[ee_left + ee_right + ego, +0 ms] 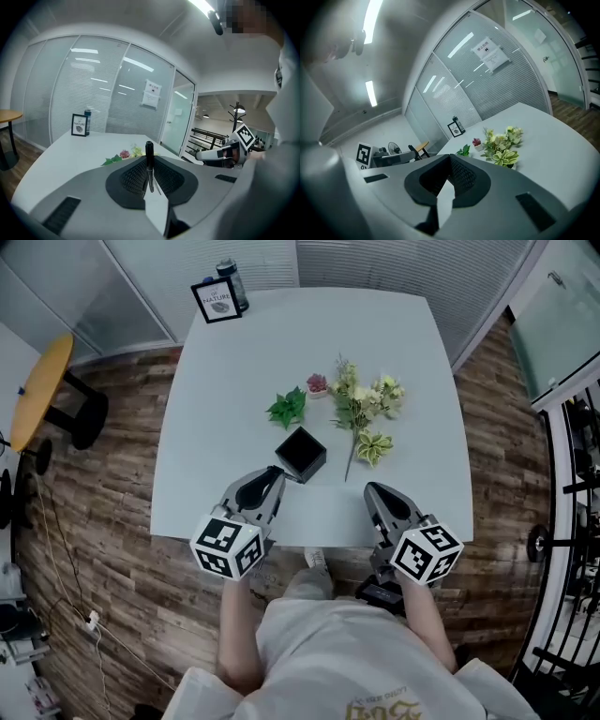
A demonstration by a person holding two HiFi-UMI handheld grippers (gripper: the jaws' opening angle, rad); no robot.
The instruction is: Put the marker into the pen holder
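Observation:
The black square pen holder (300,454) stands open-topped on the white table (234,362), near the front middle. My left gripper (275,474) hovers just in front and to the left of it, jaws pointing at it. In the left gripper view a black marker (149,164) stands upright, pinched between the jaws of the left gripper (150,180); the holder is hidden there. My right gripper (377,493) hangs over the table's front edge to the right of the holder. Its jaws meet with nothing between them (449,164).
Artificial flowers (361,409), a green leaf sprig (288,409) and a small pink potted flower (317,384) lie behind the holder. A framed sign (217,299) and a bottle (231,282) stand at the far edge. A round wooden side table (42,390) is at the left.

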